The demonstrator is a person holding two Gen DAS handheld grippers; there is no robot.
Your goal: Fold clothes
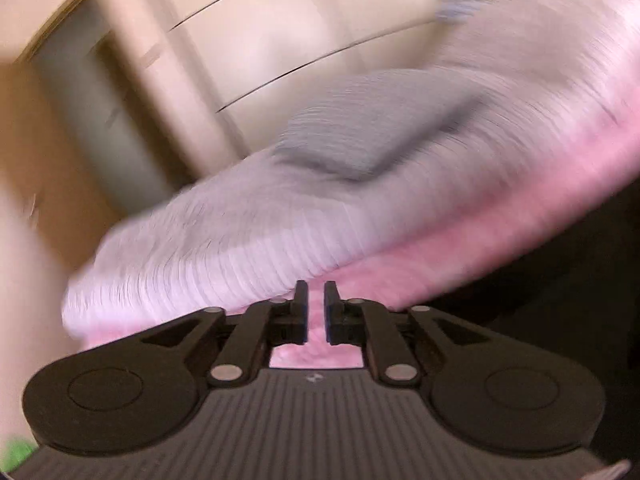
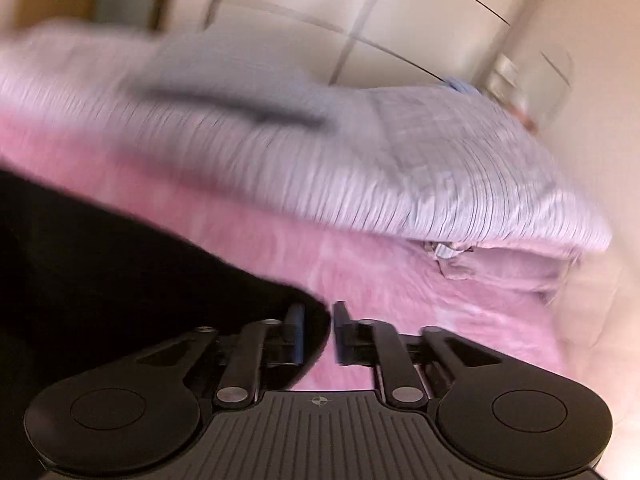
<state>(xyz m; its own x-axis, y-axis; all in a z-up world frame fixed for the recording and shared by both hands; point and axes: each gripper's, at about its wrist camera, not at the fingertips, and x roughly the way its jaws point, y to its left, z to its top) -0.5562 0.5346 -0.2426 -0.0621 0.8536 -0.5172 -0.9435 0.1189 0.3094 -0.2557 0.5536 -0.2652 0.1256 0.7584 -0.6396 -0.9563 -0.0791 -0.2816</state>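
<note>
A black garment (image 2: 100, 260) fills the lower left of the right wrist view, lying on a pink blanket (image 2: 400, 300). Its edge reaches in between the jaws of my right gripper (image 2: 318, 328). The jaws stand apart, with a sliver of pink showing beside the right pad. In the left wrist view the same black garment (image 1: 560, 300) lies to the right, clear of my left gripper (image 1: 316, 300). That gripper's jaws are a narrow slit apart with only the pink blanket (image 1: 440, 240) behind them. A grey garment (image 1: 360, 136) (image 2: 240, 92) lies further back on the bed. Both views are blurred.
A striped pale cover (image 1: 220, 240) (image 2: 400, 168) spreads over the bed beyond the blanket. Cream wardrobe doors (image 1: 300, 20) (image 2: 400, 20) stand behind it. A small blue item (image 2: 460, 84) sits at the bed's far edge. Something green (image 1: 16, 452) shows at the lower left.
</note>
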